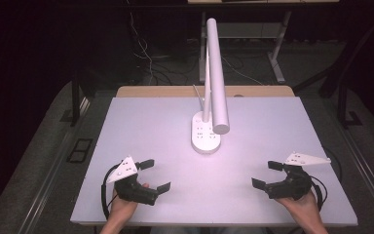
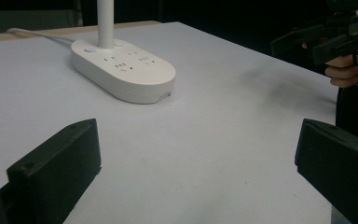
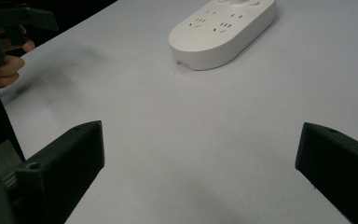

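A white desk lamp stands mid-table; its oval base carries power sockets, and its long tube head hangs over the base. The base also lies ahead in the left gripper view and in the right gripper view. My left gripper rests near the front left of the white table, open, nothing between its jaws. My right gripper sits at the front right, open and empty too. Each hand holds its gripper just above the tabletop. The two grippers point inward toward each other.
The lamp's white cable runs off the table's far edge. Behind the table are dark floor, loose cables and desk legs. A grey strip runs along the left side of the table.
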`<state>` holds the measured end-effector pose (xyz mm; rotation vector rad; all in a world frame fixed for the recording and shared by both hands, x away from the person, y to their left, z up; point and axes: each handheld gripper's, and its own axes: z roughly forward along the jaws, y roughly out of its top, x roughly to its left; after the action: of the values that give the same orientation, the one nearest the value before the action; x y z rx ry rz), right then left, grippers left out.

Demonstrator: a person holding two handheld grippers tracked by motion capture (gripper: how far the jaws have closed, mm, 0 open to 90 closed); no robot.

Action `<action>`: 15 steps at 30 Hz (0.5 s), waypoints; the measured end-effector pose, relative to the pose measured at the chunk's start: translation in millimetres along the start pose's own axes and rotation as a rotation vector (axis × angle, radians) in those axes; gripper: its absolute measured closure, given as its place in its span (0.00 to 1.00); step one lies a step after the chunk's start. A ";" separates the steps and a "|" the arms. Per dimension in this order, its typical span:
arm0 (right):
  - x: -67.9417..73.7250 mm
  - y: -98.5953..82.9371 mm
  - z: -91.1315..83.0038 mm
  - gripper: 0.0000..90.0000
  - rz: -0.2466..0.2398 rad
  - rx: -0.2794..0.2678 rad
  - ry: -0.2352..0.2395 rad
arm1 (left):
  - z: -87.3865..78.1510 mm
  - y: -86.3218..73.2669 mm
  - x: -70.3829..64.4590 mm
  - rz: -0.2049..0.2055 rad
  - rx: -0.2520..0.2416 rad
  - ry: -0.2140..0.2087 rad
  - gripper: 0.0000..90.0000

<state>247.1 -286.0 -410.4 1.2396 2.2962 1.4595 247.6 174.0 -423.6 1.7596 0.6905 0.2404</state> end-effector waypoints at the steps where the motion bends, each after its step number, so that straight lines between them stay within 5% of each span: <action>1: 0.1 0.1 -0.7 0.01 0.005 0.003 0.002 | 0.0 0.0 0.0 0.000 0.000 0.000 0.00; 15: 0.5 -0.2 -4.1 0.01 0.021 0.013 0.012 | -0.4 0.0 -0.5 0.009 0.001 -0.001 0.00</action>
<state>244.5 -288.5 -408.3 1.2653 2.3107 1.4656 247.1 174.0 -423.4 1.7644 0.6820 0.2447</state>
